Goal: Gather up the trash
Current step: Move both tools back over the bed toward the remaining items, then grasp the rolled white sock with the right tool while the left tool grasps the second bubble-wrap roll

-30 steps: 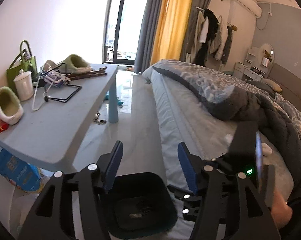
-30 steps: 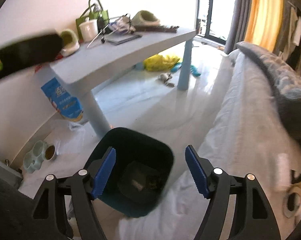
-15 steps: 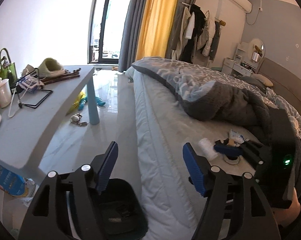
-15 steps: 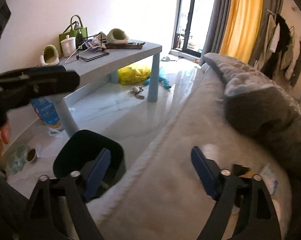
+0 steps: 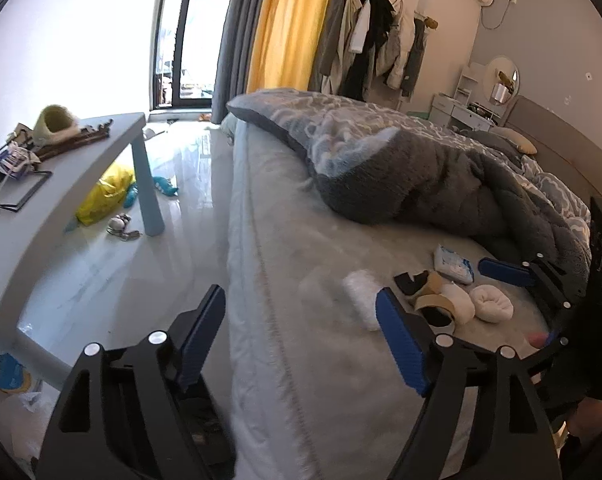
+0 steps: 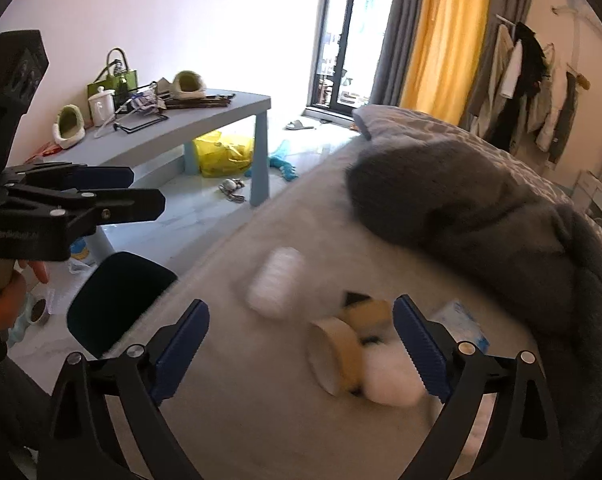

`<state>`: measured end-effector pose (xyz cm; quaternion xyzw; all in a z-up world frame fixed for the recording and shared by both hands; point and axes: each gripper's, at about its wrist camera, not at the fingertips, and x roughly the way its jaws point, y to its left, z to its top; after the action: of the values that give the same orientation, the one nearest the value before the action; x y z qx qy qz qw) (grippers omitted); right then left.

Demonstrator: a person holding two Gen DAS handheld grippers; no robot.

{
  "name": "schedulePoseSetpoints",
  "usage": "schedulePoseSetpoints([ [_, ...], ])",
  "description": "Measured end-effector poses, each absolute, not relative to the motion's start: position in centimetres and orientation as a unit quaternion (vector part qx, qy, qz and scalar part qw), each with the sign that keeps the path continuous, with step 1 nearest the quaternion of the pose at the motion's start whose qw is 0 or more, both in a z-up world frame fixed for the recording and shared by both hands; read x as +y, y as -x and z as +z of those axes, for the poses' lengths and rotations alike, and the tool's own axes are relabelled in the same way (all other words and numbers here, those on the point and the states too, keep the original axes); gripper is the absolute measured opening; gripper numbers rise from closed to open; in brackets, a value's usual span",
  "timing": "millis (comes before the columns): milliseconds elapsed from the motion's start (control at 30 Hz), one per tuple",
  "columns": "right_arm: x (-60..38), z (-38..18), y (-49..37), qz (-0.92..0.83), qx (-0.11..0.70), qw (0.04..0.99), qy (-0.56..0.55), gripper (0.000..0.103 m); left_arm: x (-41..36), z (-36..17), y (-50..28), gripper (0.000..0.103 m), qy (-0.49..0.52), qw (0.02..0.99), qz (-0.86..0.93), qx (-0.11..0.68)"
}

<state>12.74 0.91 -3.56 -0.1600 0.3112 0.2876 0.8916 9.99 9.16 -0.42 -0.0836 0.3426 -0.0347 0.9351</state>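
Both grippers' jaws are opening and hold nothing. The right gripper (image 6: 301, 344) frames a tan cardboard tape roll (image 6: 333, 354) on the grey bedsheet (image 6: 229, 420); the left gripper (image 5: 301, 336) hangs near it.

I count two slippers (image 6: 68, 127) on one table (image 6: 205, 120), one mug (image 6: 101, 106), one bin (image 6: 117, 300), two tape rolls (image 5: 437, 304), one tissue pack (image 5: 453, 260), one yellow bag (image 6: 225, 152).

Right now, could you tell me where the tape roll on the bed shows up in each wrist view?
Left wrist view: the tape roll lies right of centre on the bed, just beyond the right blue pad.
Right wrist view: the tape roll sits low and central, blurred, between the pads.
Shared landmark: the grey blanket.
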Motion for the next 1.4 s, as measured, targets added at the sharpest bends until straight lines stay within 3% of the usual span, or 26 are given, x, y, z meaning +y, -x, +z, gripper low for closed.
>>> schedulePoseSetpoints([
  [433, -6.8, -5.5, -13.9, 0.25, 0.326, 0.899, 0.155, 0.097, 3.7, -4.6, -13.5, 0.08, 0.065, 0.913, -0.034, 0.401],
  [733, -10.5, -7.4, -14.5, 0.234, 0.344, 0.896, 0.155, 0.097, 2.4, -6.7, -15.4, 0.068, 0.086, 0.902, -0.016, 0.423],
  [1200, -12.7, -10.3, -16.8, 0.214, 0.382, 0.889, 0.136, 0.097, 1.7, -7.7, -16.6, 0.035, 0.077, 0.9, -0.034, 0.427],
  [1400, -12.4, -10.7, -17.8, 0.205, 0.395, 0.887, 0.124, 0.097, 1.7, -7.4, -16.4, 0.031, 0.068, 0.905, -0.04, 0.419],
])
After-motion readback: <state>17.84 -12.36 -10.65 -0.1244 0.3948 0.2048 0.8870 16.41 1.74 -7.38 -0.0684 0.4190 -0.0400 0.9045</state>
